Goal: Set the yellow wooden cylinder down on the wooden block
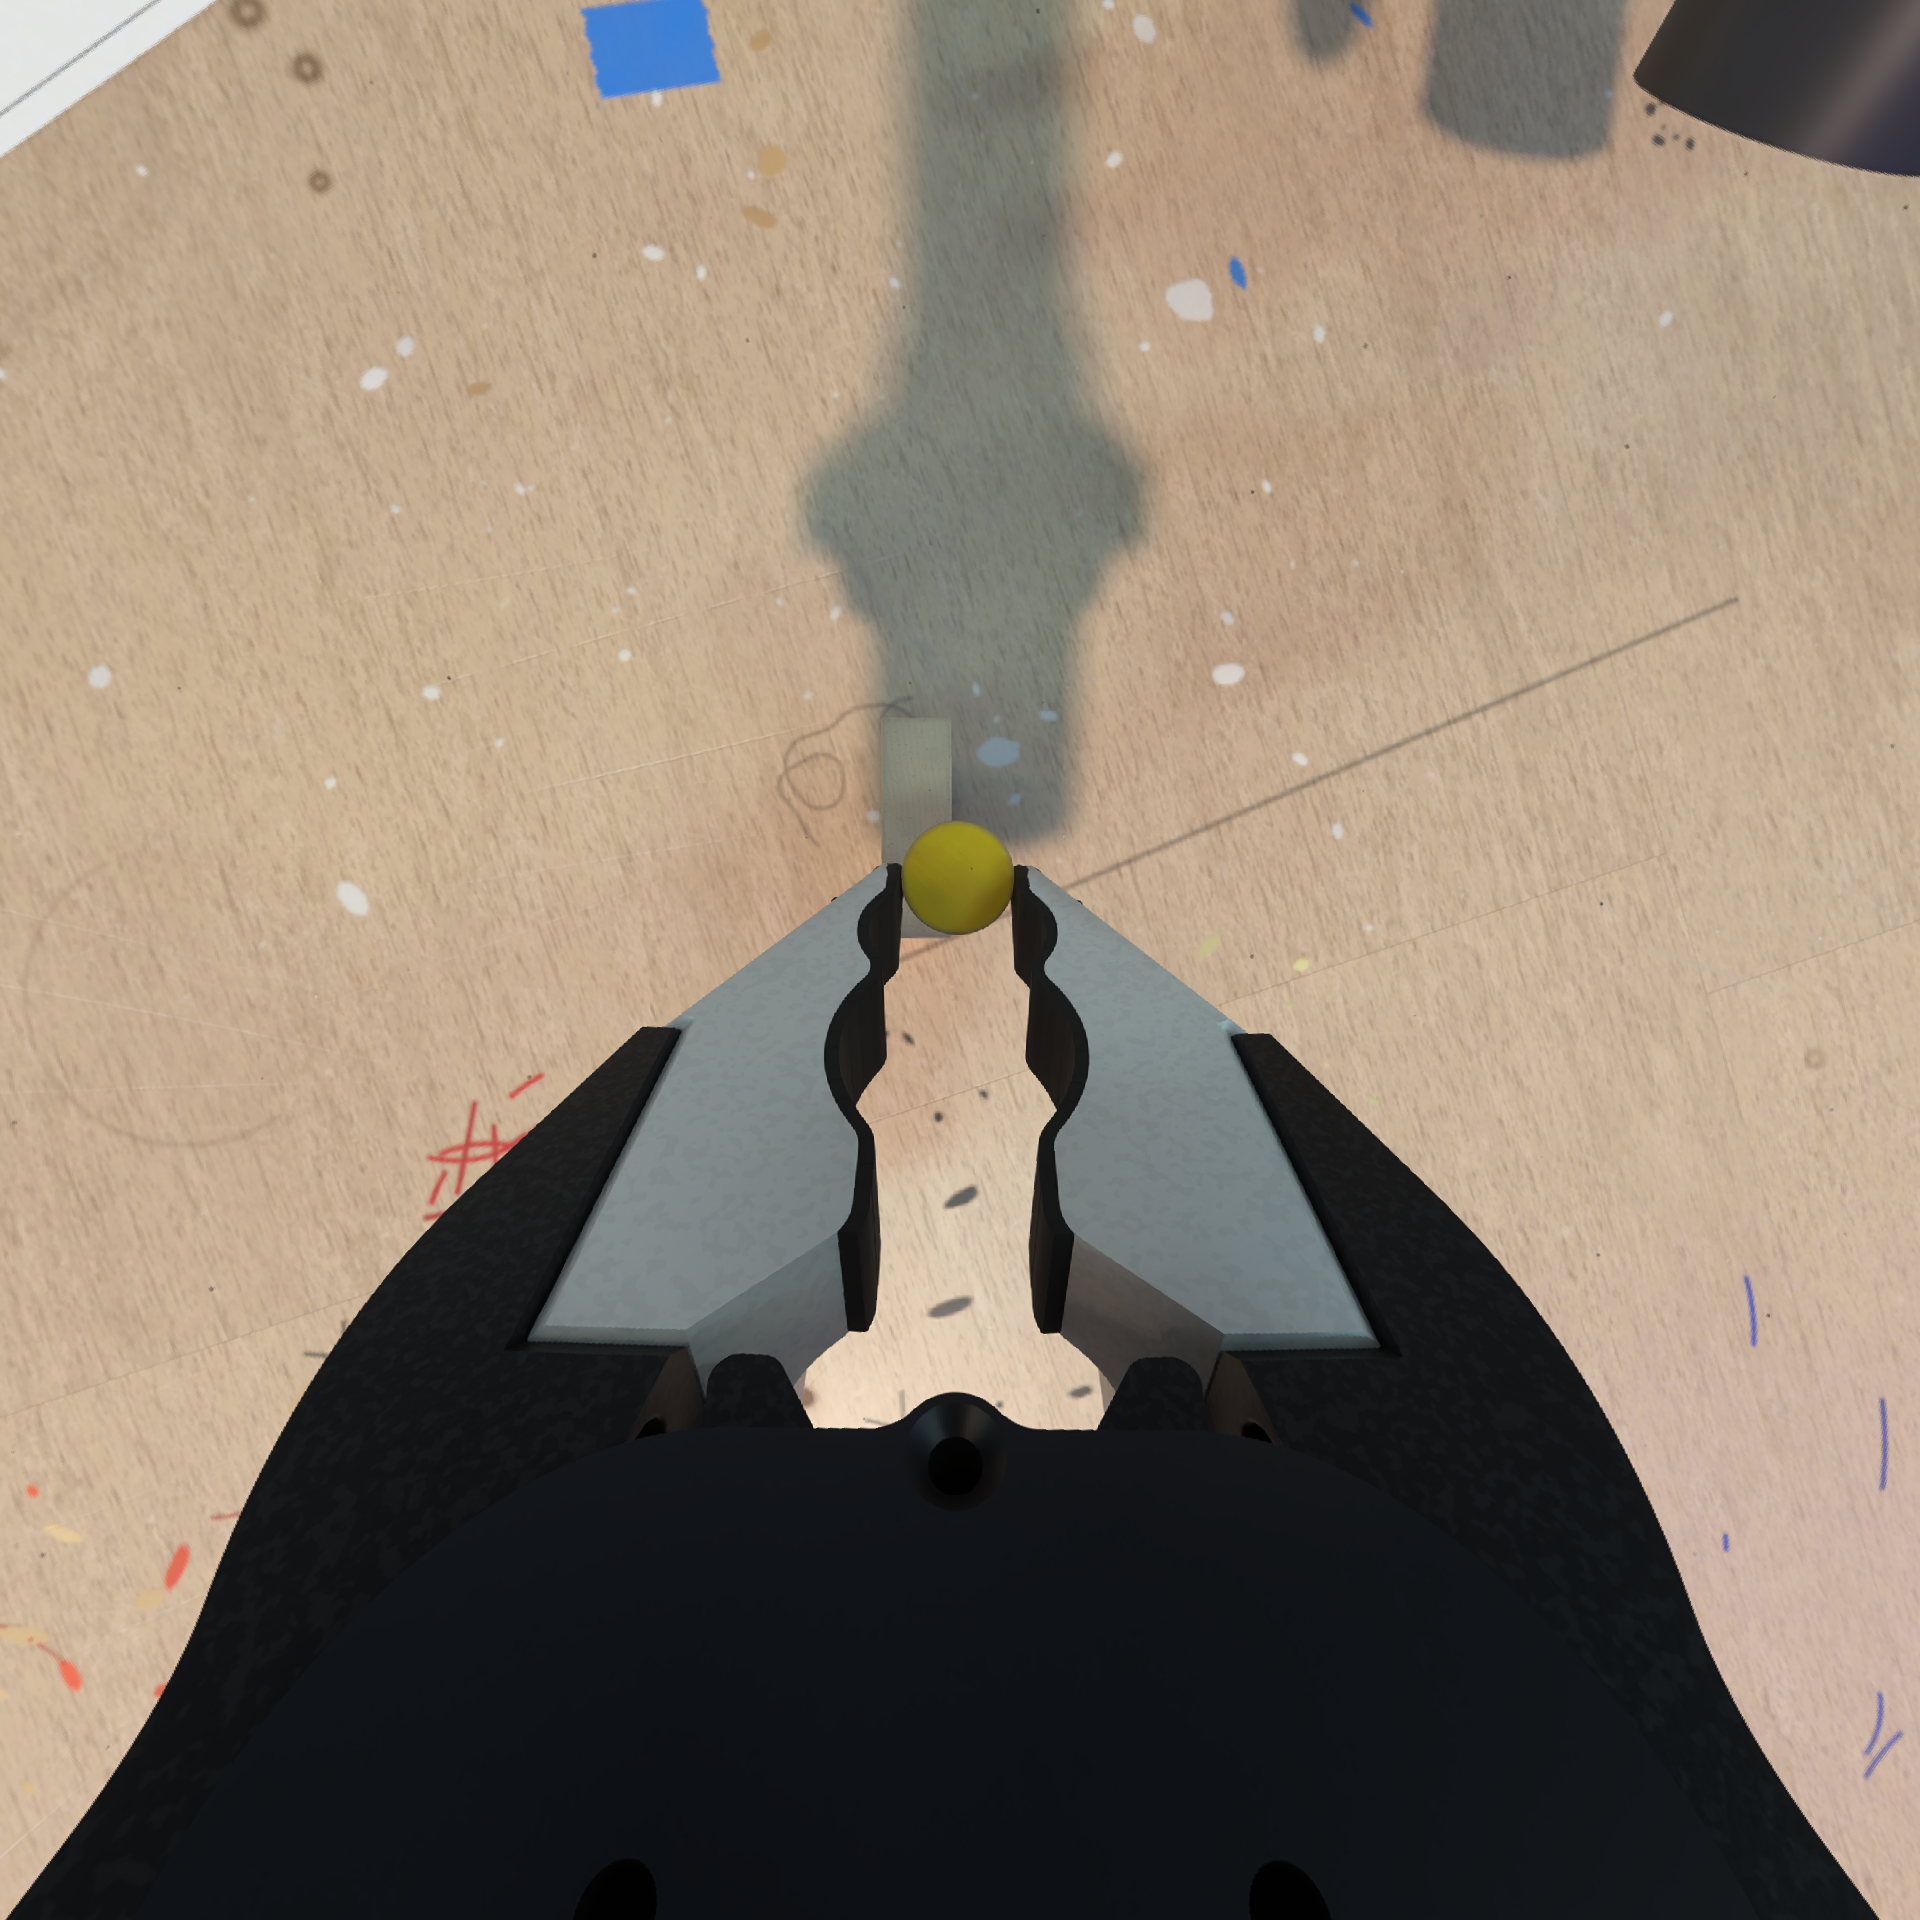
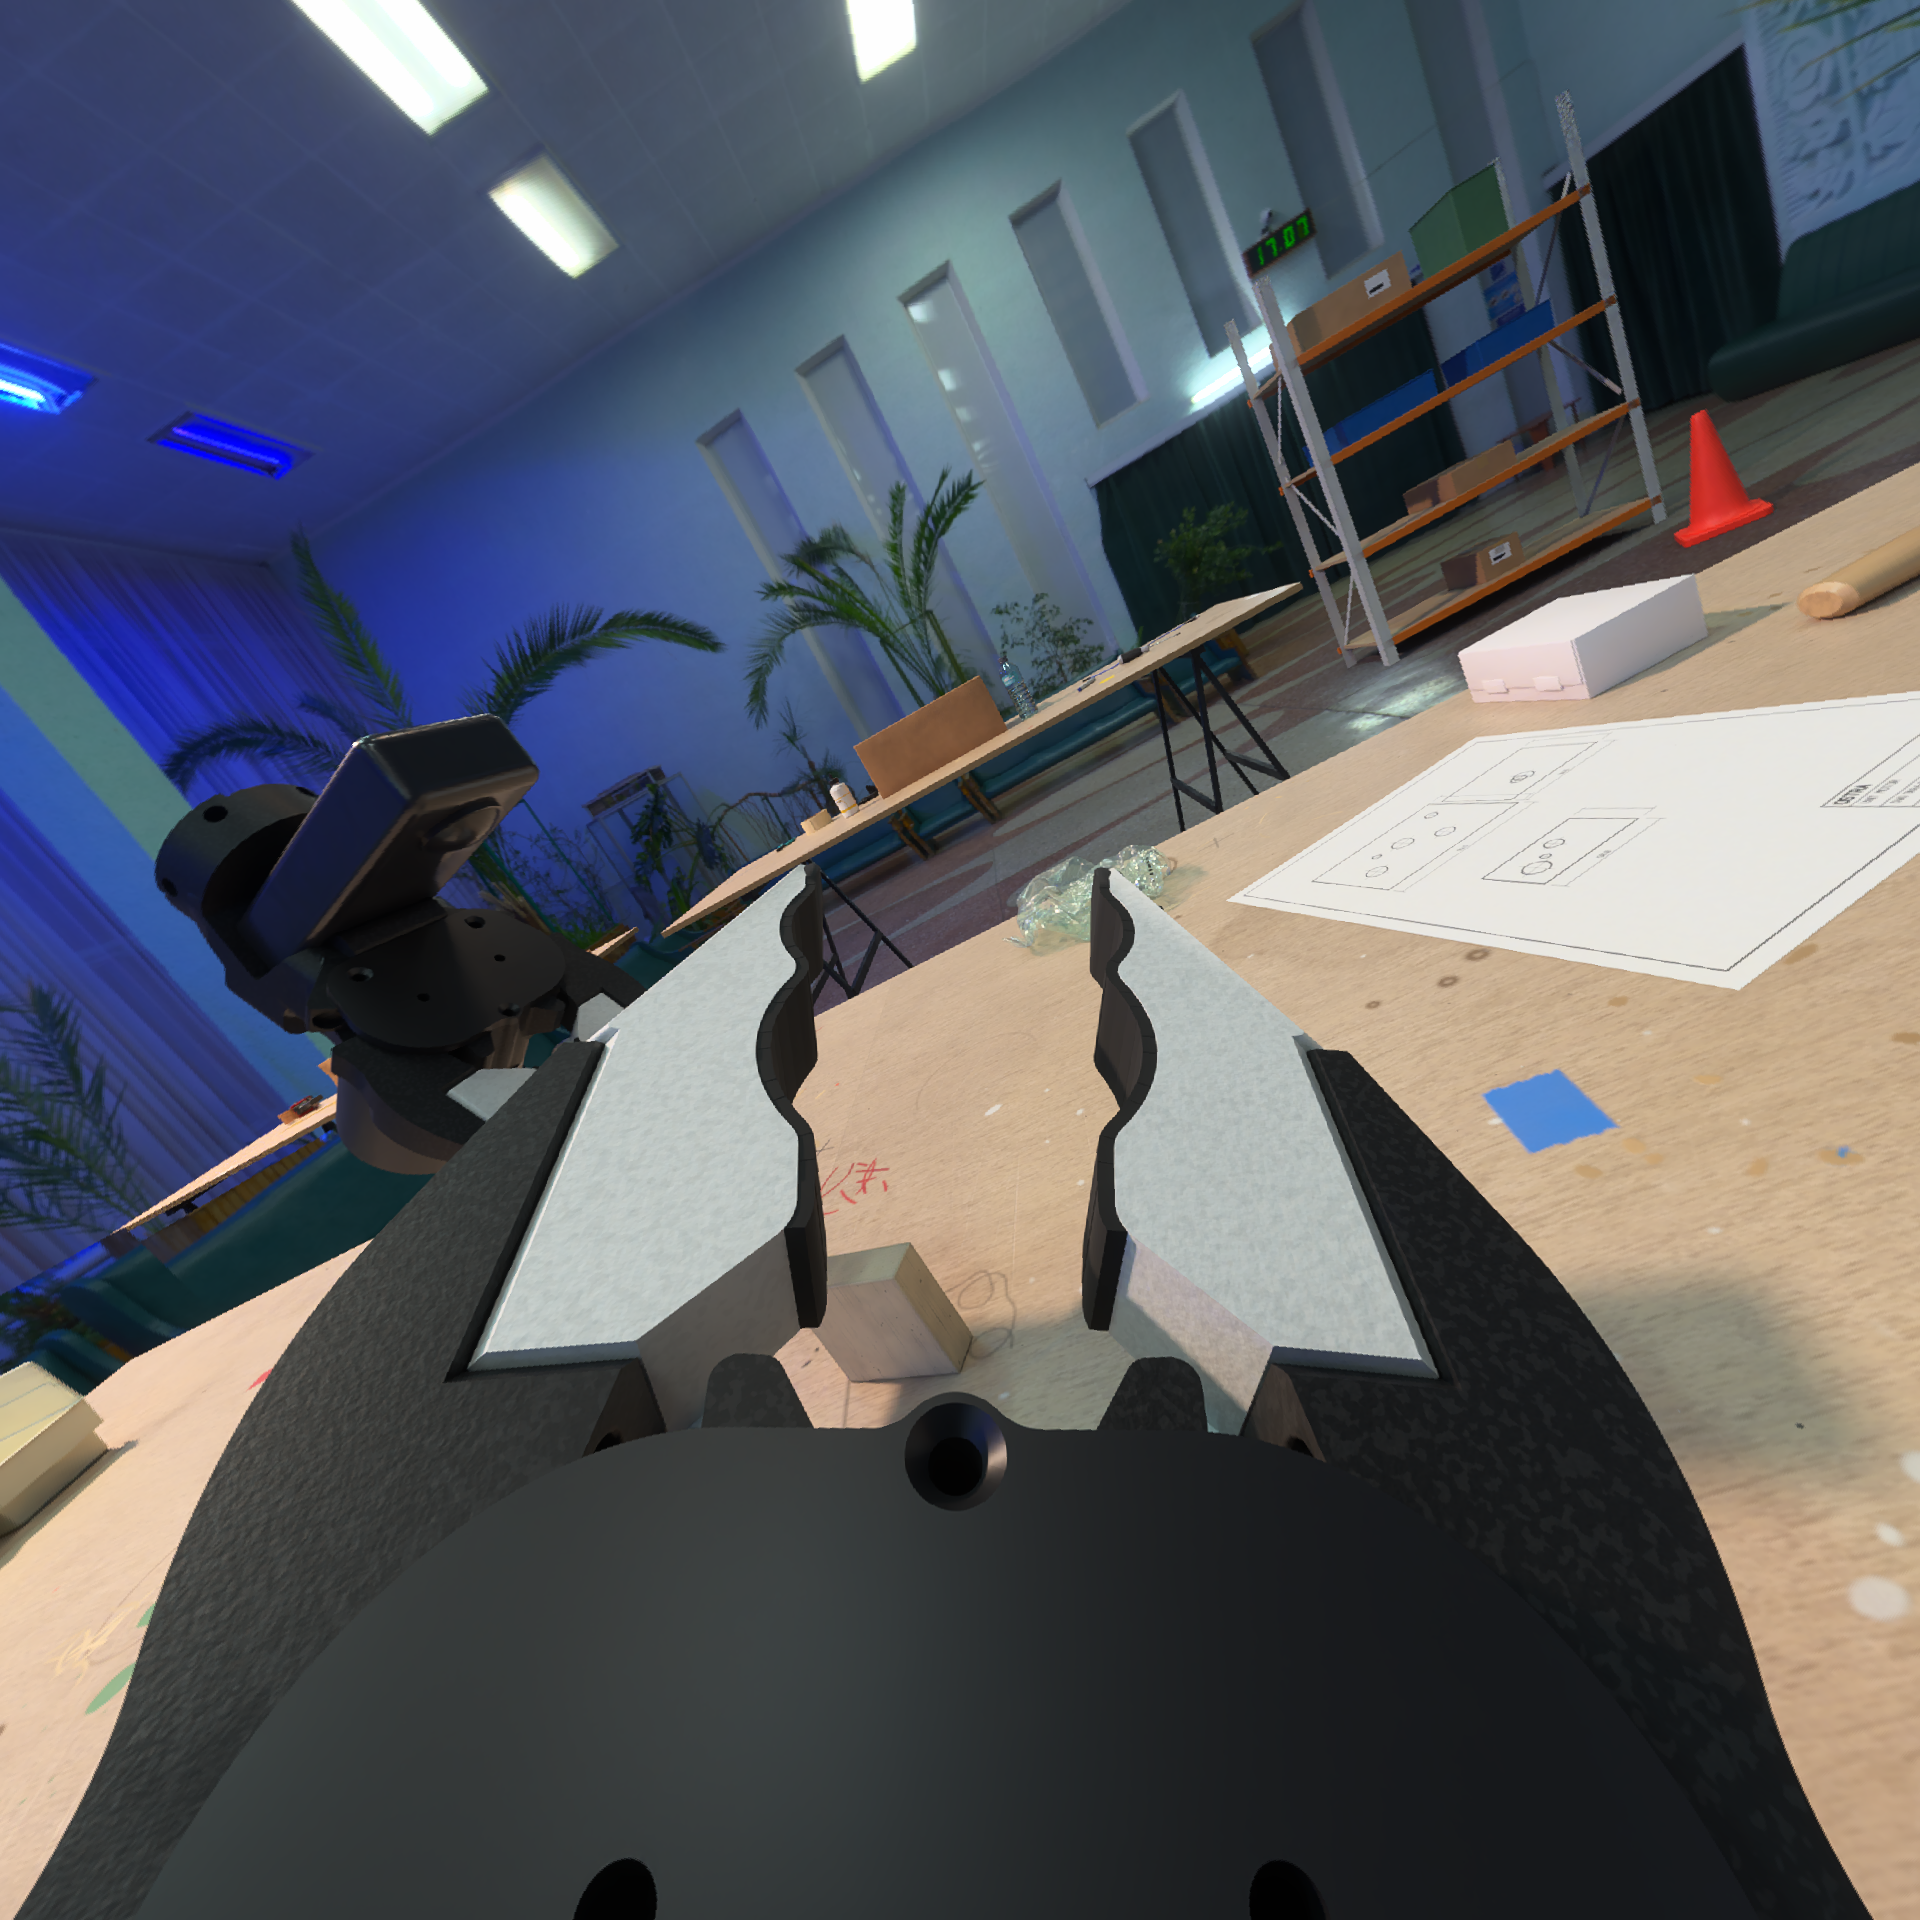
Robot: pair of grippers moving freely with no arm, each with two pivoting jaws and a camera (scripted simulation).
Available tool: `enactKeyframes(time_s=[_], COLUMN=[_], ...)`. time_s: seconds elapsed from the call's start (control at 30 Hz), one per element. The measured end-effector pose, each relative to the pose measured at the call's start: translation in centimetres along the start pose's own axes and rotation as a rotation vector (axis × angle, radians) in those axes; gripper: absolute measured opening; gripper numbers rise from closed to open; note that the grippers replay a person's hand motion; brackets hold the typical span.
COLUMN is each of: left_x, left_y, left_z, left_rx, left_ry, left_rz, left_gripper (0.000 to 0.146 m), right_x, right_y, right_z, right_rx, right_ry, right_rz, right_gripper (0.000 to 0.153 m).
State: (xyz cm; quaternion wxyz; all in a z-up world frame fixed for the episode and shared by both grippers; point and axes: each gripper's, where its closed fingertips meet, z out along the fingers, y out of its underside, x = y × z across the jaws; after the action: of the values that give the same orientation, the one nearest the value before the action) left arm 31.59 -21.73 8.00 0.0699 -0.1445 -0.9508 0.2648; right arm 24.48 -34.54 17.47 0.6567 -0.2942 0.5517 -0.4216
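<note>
Yellow wooden cylinder [image 1: 957,878] clamped between left fingers [image 1: 886,914].

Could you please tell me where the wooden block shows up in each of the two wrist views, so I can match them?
Left wrist view: the wooden block sits just above centre, beyond the fingertips, partly hidden by the yellow cylinder clamped there.
Right wrist view: the wooden block is low and centre, seen between the bases of the open fingers.
Shared landmark: the blue tape patch on the table.

Open right gripper [image 2: 954,914] above wooden block [image 2: 899,1311]
</note>
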Motion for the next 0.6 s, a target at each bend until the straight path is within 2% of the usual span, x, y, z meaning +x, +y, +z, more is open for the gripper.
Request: enactKeyframes(time_s=[0.6], left_x=[-0.5], left_y=[0.0], left_z=[2.0], left_rx=[-0.043], left_ry=[0.008], left_rz=[-0.003], left_gripper=[0.021], right_x=[0.0], right_y=[1.9], right_z=[0.7], right_rx=[-0.081], right_ry=[-0.012], right_rz=[-0.015], right_gripper=[0.05])
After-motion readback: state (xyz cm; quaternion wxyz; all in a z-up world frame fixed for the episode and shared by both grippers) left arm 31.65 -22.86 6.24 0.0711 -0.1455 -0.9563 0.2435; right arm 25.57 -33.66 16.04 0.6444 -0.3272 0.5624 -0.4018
